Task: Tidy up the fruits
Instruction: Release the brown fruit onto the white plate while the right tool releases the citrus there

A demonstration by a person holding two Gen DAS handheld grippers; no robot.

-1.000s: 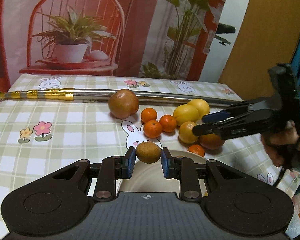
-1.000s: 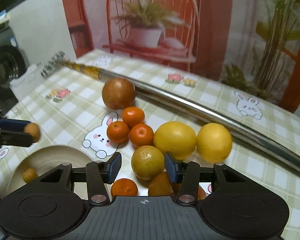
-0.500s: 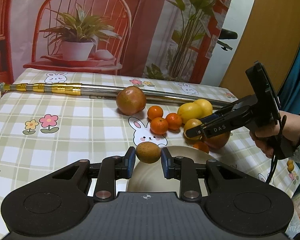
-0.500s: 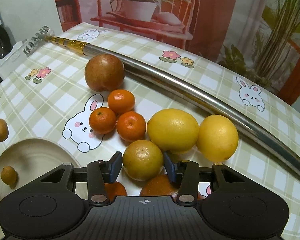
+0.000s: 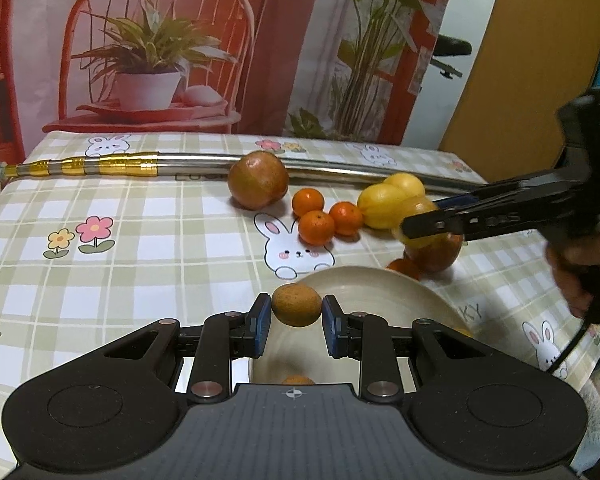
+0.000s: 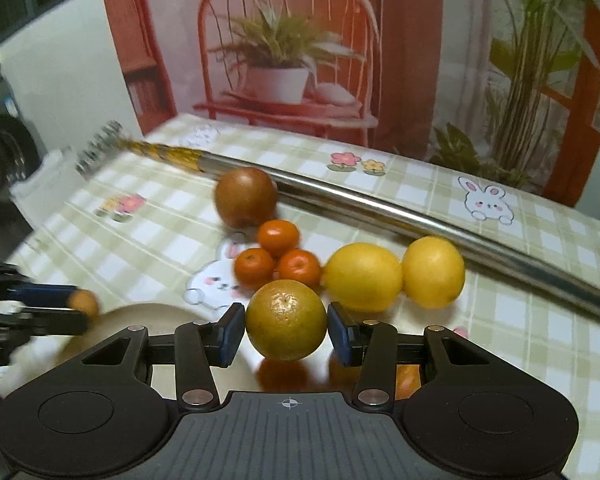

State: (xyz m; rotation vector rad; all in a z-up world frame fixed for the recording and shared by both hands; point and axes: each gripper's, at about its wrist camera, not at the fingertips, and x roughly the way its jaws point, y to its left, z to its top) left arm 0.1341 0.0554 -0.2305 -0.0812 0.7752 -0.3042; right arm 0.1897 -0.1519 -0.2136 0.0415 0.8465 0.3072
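Checked tablecloth (image 5: pixel 148 264) | right tongs (image 6: pixel 286 330) clamp orange (image 6: pixel 286 320), lifted

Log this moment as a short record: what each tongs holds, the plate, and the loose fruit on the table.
left tongs: shut on small brownish fruit, above the near edge of the plate
right tongs: shut on yellow-green orange, lifted off the table
plate: cream; one small orange fruit partly visible in it
loose fruit: three mandarins clustered, two lemons side by side, large brown-red fruit touching the metal pole
surface: checked tablecloth with rabbits
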